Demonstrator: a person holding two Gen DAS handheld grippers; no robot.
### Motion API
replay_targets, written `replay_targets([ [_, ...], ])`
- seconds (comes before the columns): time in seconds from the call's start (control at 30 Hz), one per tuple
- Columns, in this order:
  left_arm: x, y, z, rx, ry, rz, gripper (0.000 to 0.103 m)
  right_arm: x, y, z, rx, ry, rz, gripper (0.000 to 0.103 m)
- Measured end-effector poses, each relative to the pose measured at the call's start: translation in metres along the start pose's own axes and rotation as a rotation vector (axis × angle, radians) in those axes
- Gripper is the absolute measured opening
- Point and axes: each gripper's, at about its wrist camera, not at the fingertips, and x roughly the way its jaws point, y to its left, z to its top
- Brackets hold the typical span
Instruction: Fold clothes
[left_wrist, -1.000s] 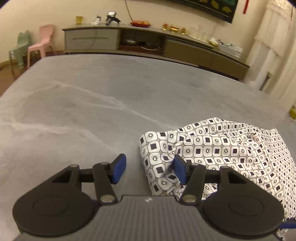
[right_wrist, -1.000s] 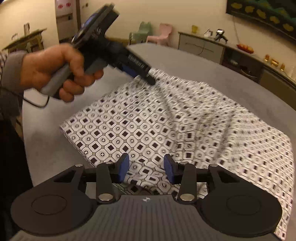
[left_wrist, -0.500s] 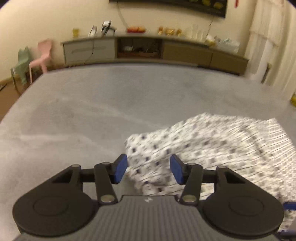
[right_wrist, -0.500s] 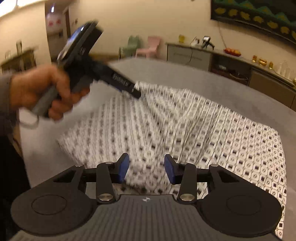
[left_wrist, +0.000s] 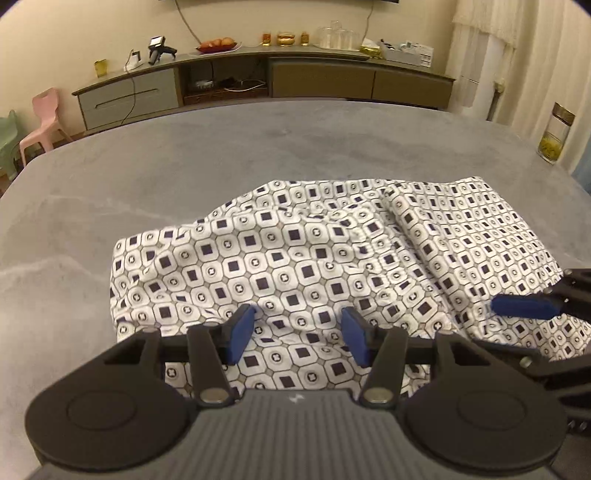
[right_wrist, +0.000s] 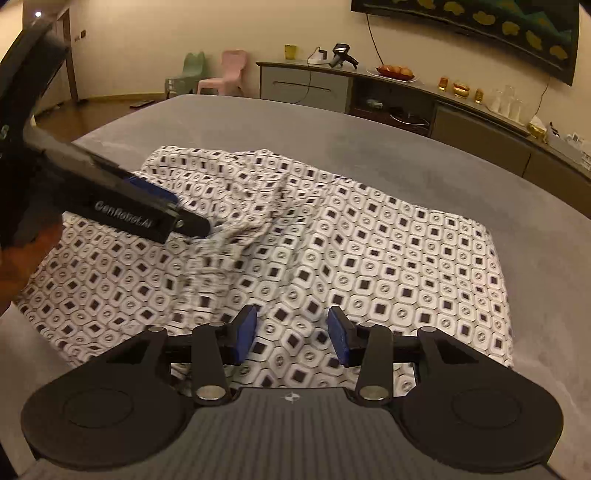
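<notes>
Patterned cloth (left_wrist: 332, 258) lies rumpled on my grey desk (left_wrist: 184, 166), beneath my left gripper (left_wrist: 298, 338), whose jaws are opening with nothing pinched, and my right gripper (right_wrist: 291, 334), half open and empty, while both bodies hide its near edge.

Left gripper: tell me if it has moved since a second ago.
Yes. In its own view, the left gripper now sits over the patterned cloth, whose left edge on the grey surface earlier lay between its fingers.

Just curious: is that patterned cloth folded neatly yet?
Not neatly: the patterned cloth lies rumpled on the grey surface, ridges bunched across its middle.
</notes>
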Motion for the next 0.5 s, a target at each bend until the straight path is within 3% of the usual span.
replay_targets([
  [0.1, -0.005, 0.000, -0.003, -0.014, -0.004, 0.007, 0.053, -0.018, 0.002, 0.004, 0.039, -0.082, 0.040, 0.046],
  [0.2, -0.010, -0.002, -0.007, -0.022, -0.008, 0.014, 0.053, -0.038, 0.022, 0.008, -0.023, -0.151, 0.137, 0.046],
  [0.37, -0.011, -0.003, -0.007, -0.023, -0.011, 0.019, 0.054, -0.018, 0.053, -0.008, -0.135, 0.004, 0.195, 0.048],
  [0.5, -0.011, -0.002, -0.006, -0.028, -0.009, 0.015, 0.054, -0.027, 0.049, -0.008, -0.110, -0.036, 0.208, 0.047],
])
